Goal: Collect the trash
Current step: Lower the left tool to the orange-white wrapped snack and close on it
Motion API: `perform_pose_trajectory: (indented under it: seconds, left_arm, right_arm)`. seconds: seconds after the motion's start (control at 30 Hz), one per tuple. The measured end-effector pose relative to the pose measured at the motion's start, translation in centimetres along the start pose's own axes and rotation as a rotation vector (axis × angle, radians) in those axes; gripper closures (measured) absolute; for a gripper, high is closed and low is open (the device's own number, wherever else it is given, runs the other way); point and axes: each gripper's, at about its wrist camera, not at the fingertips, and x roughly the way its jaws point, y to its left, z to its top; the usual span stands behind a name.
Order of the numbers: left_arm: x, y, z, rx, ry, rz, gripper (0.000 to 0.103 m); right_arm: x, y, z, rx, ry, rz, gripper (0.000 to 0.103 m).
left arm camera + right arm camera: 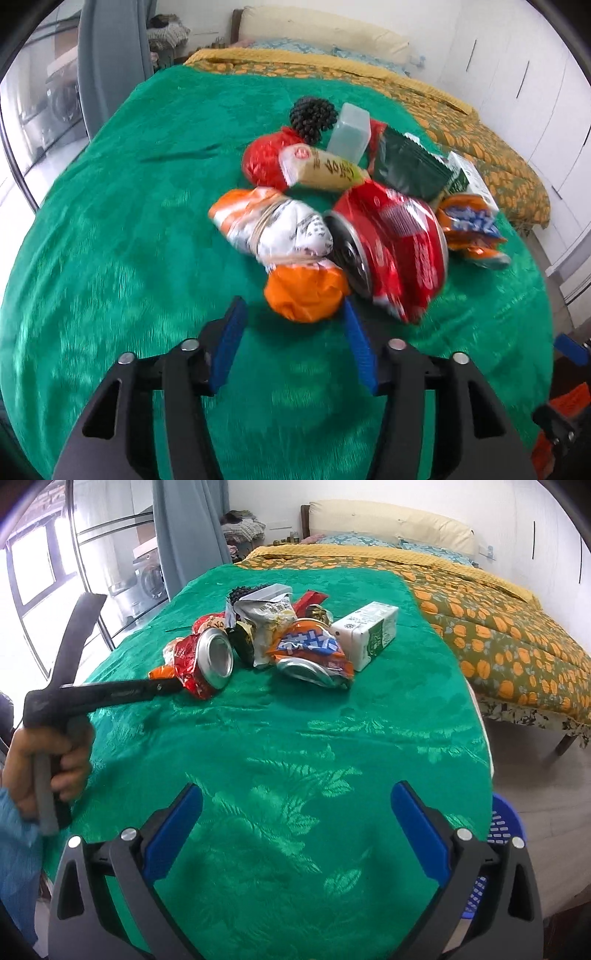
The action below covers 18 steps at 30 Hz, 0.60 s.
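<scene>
A pile of trash lies on the green tablecloth [110, 229]. It holds a crushed red can [391, 243], an orange and white wrapper tied with rubber bands [280, 236], a red bag [262, 162], a dark green packet [406, 170], a milk carton [369, 631] and an orange snack bag [314, 650]. My left gripper [293, 317] is open, its blue pads [229, 343] just short of the wrapper's orange end [306, 295]. My right gripper [295, 801] is open and empty above the cloth, well short of the pile. The left gripper also shows in the right wrist view [162, 686], beside the red can [210, 657].
A blue slotted basket [502, 834] stands on the floor by the table's right edge. A bed with an orange patterned quilt [498, 627] lies behind the table. A grey curtain [188, 531] and glass door are at the left.
</scene>
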Motion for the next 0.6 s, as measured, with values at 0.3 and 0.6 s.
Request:
perform_pose_trajectory:
  seconds: [0.3, 0.6]
  left_arm:
    - [-0.1, 0.3, 0.2, 0.018, -0.002, 0.003, 0.063]
    - [-2.7, 3.6, -1.1, -0.048, -0.019, -0.008, 0.042]
  right_arm:
    - [0.0, -0.2, 0.0, 0.001, 0.001, -0.002, 0.005]
    - [0.0, -0.4, -0.1, 0.007, -0.002, -0.003, 0.005]
